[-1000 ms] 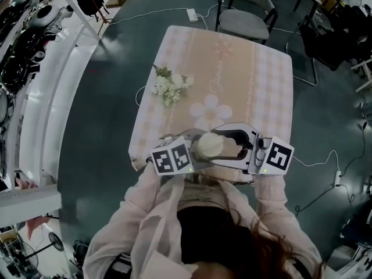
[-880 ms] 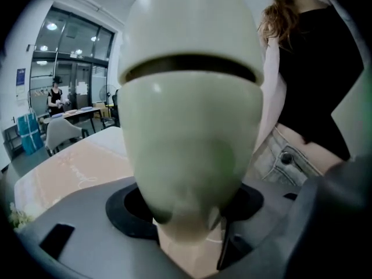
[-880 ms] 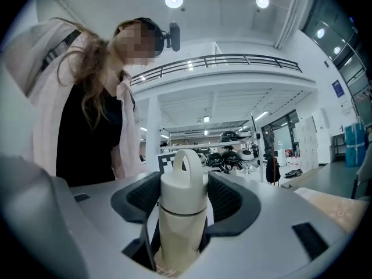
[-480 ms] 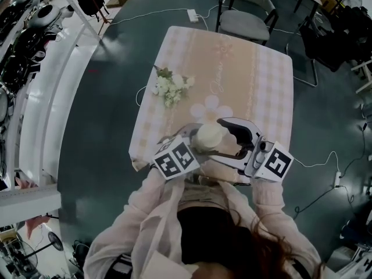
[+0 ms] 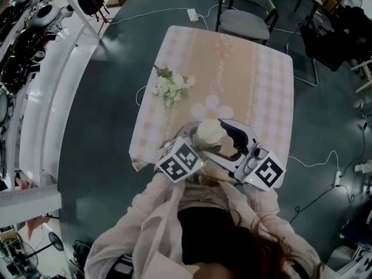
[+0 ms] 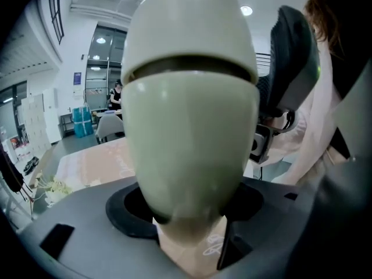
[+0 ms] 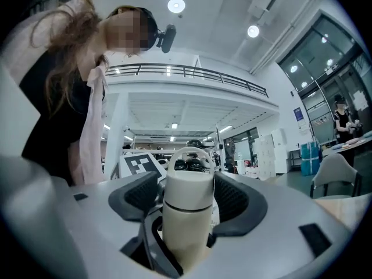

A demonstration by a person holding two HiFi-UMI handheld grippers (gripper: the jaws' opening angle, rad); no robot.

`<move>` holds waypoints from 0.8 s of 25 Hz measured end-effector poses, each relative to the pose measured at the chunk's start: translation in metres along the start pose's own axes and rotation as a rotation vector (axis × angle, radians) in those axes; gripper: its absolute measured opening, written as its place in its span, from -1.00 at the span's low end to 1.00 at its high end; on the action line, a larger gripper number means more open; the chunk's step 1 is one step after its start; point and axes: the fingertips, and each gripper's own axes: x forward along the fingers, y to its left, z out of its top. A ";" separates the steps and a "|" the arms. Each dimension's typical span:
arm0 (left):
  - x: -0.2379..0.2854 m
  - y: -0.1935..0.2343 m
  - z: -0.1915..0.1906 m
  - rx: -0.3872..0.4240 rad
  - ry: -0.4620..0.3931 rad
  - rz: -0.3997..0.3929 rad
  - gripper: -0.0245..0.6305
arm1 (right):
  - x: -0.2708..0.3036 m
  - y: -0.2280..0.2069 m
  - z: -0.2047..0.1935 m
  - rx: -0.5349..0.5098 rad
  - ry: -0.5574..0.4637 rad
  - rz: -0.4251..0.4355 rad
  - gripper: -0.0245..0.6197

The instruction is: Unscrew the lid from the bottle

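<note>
Left tool (image 6: pixel 187 214) clenched on bottle (image 6: pixel 192 132); right tool (image 7: pixel 187 196) released, jaws just narrowing, lid (image 7: pixel 187 185) between them untouched.

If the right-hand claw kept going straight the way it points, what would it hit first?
Most likely the cream, rounded, loop-handled bottle: it stands between the right gripper's jaws, which just opened wide, then narrowed slightly, without pressing it.

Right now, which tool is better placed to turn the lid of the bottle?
The right tool, I think. The lid stands between its jaws, untouched, and they have just been closing. The left tool is shut on the bottle and should hold it steady.
</note>
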 end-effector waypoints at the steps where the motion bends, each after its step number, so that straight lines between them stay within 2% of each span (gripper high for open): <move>1: 0.001 -0.002 0.000 0.005 0.001 -0.007 0.04 | 0.000 -0.001 -0.001 0.000 0.004 -0.008 -0.01; 2: 0.002 -0.004 0.000 0.010 0.002 -0.016 0.04 | -0.001 -0.003 -0.001 0.003 0.005 -0.012 -0.08; 4: 0.002 -0.009 0.000 0.021 0.002 -0.047 0.04 | -0.004 -0.003 -0.002 0.011 0.003 0.013 -0.07; 11: -0.009 -0.030 -0.005 0.102 0.016 -0.232 0.04 | -0.005 0.012 0.000 0.042 0.001 0.200 -0.07; 17: -0.017 -0.050 -0.006 0.177 0.011 -0.406 0.04 | -0.008 0.022 0.001 0.080 -0.015 0.306 -0.07; 20: -0.020 -0.056 -0.009 0.210 0.009 -0.456 0.04 | -0.009 0.026 0.000 0.090 -0.013 0.352 -0.07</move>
